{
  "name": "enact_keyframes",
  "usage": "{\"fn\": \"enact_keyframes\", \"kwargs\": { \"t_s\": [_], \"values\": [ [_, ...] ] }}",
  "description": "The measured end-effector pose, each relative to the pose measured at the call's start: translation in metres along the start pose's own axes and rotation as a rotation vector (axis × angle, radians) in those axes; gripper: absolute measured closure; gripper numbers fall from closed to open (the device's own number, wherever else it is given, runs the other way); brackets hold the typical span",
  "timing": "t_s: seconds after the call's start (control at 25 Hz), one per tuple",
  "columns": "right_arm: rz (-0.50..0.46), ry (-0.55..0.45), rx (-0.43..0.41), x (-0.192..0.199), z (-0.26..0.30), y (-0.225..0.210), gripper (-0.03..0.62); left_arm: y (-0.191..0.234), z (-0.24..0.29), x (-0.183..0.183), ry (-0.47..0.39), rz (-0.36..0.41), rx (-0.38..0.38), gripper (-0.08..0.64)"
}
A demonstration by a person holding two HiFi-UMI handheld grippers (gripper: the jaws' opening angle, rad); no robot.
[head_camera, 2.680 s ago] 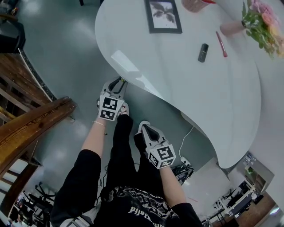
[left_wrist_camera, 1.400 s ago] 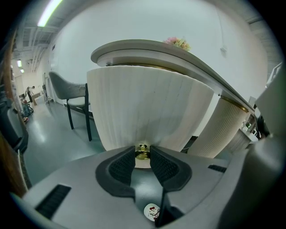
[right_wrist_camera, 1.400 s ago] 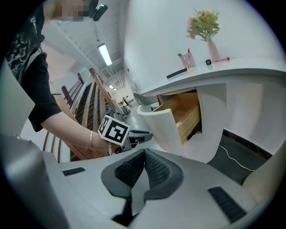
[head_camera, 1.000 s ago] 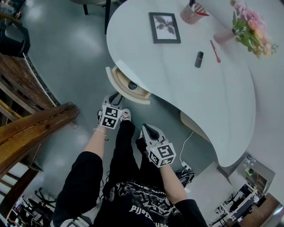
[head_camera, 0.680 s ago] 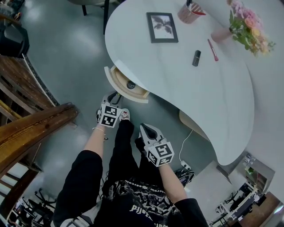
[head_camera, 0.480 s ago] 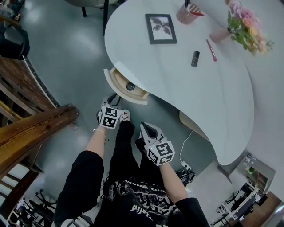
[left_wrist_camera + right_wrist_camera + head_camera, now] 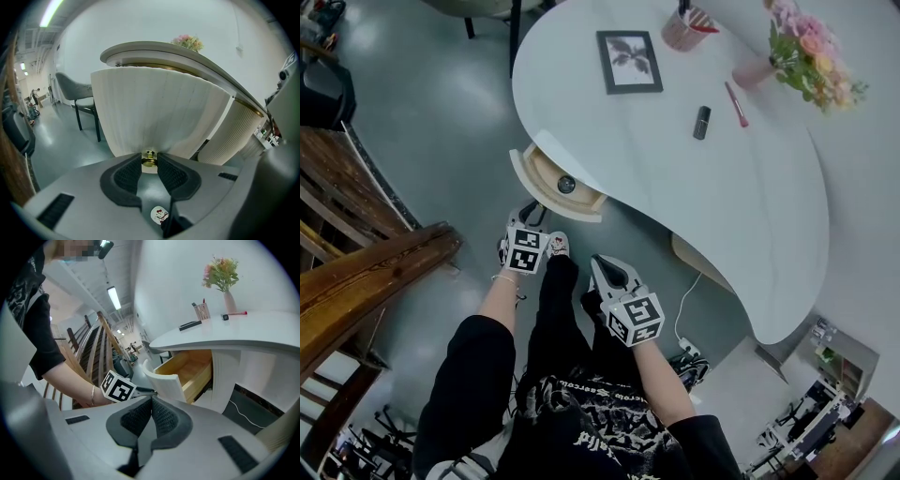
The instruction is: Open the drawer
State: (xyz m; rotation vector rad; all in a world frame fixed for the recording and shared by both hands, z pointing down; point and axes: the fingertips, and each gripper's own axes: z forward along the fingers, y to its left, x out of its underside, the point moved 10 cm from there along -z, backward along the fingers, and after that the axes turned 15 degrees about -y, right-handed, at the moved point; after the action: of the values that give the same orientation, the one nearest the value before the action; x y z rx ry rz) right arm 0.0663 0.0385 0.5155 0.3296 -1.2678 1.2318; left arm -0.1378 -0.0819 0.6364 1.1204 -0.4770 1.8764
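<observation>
Curved white table (image 7: 750, 216), framed picture (image 7: 630, 62), pen cup (image 7: 682, 31), pink vase of flowers (image 7: 748, 72), dark tube (image 7: 701, 122), red pen (image 7: 736, 103)

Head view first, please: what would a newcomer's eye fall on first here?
The open drawer jutting from the near edge of the curved white table, with the left gripper clamped on its brass knob. Next, the pink flowers at the table's far right.

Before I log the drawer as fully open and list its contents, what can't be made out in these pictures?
The dark round thing in the drawer: too small to name in the head view; the drawer's own walls hide it in both gripper views.
The drawer's back end: under the tabletop in the head view.
The knob: covered by the left gripper in the head view.
</observation>
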Motion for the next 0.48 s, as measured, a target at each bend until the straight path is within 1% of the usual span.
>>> {"fn": "enact_keyframes", "kwargs": {
  "t_s": [0.2, 0.32, 0.4, 0.48],
  "values": [
    [-0.007, 0.013, -0.008, 0.0, -0.005, 0.005, 0.566, -0.002, -0.005, -0.001, 0.021, -0.011, -0.014, 0.448],
    [-0.011, 0.019, -0.013, -0.002, -0.007, 0.006, 0.566, -0.003, -0.01, 0.002, 0.033, -0.04, -0.027, 0.448],
    [-0.013, 0.022, -0.014, -0.002, -0.008, 0.006, 0.566, -0.002, -0.011, 0.005, 0.022, -0.039, -0.031, 0.448],
    [-0.017, 0.026, -0.016, -0.002, -0.009, 0.006, 0.566, -0.003, -0.013, 0.007, 0.041, -0.05, -0.033, 0.448]
  ]
}}
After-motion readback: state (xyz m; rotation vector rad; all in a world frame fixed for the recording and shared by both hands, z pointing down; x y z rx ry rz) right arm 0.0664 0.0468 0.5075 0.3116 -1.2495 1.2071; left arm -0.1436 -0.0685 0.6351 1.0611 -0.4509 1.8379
